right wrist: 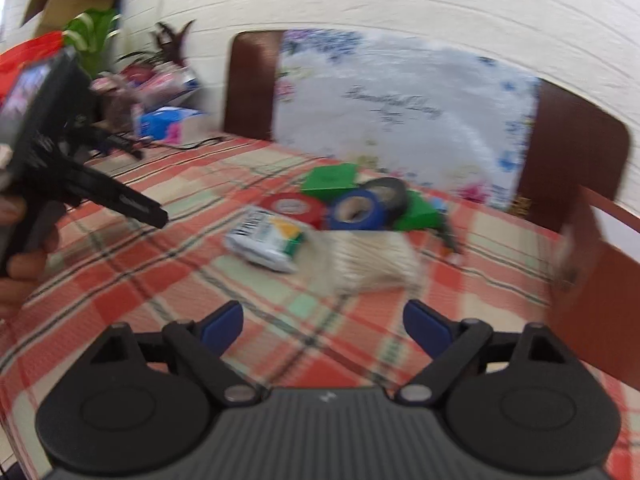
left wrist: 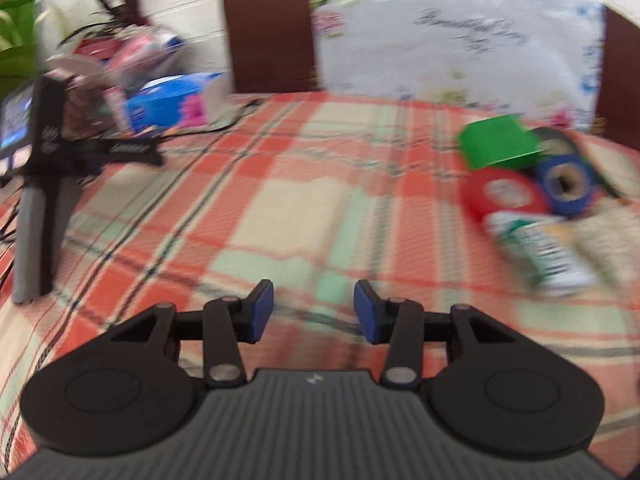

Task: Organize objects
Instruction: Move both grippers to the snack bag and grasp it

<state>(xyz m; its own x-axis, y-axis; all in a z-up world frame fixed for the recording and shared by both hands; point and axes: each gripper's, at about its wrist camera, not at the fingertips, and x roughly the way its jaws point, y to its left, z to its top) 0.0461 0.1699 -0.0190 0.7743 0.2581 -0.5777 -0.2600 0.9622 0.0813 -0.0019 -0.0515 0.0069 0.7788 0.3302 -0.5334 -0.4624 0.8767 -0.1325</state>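
A: Left wrist view, anything held? Left tongs [left wrist: 314,312] look empty.
B: Yep, both gape. Right tongs [right wrist: 323,326] spread wider; red tape [right wrist: 294,206], blue tape [right wrist: 356,210], green box [right wrist: 330,180] sit clustered on the tabletop [right wrist: 160,264] ahead.

a woven plaid tablecloth [right wrist: 168,280] in matt red, cream and green covers the table, carrying glossy red tape [right wrist: 294,206] and blue tape [right wrist: 356,210] on cardboard cores. beside them lie a shiny plastic packet [right wrist: 266,242] and a bundle of pale wooden sticks [right wrist: 368,258]. the right gripper [right wrist: 322,326] is matt black plastic with metal pivot pins.
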